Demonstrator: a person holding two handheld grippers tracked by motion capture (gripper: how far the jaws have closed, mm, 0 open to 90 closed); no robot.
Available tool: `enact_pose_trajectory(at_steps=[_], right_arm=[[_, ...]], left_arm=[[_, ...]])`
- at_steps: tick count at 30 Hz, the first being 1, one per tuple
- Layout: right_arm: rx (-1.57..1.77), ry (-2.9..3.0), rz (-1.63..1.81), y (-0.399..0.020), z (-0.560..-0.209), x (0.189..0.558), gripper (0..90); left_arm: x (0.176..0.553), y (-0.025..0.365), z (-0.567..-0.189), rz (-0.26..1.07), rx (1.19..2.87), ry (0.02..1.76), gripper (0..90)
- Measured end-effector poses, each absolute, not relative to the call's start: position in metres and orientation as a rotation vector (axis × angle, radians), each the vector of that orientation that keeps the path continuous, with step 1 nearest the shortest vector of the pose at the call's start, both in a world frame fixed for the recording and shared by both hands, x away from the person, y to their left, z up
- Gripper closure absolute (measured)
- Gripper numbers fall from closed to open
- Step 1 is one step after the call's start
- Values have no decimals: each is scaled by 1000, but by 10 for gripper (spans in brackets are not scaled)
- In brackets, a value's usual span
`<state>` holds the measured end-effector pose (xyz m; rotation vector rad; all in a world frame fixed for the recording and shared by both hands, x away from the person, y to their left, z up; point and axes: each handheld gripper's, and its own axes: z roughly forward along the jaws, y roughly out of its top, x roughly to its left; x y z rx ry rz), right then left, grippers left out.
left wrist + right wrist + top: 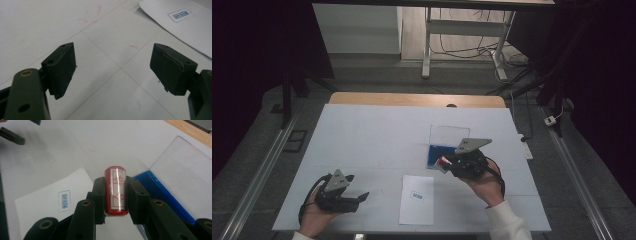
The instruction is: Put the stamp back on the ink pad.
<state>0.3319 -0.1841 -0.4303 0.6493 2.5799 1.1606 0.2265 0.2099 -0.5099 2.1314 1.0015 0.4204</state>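
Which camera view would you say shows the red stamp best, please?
The right gripper view: the red stamp stands large between the right gripper jaws, its label readable. The high view shows a small red speck; the left gripper view looks at table and paper.

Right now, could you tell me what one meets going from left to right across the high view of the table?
Left tool → white sheet with a blue stamp mark → red stamp held in the right tool.
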Motion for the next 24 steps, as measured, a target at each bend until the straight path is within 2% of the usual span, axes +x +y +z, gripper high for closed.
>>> enact_pose_trajectory(at_steps=[24], right_arm=[[818, 2547, 1006, -196, -460, 386, 695]], left_arm=[[227, 211, -512, 419, 2129, 1018, 214]])
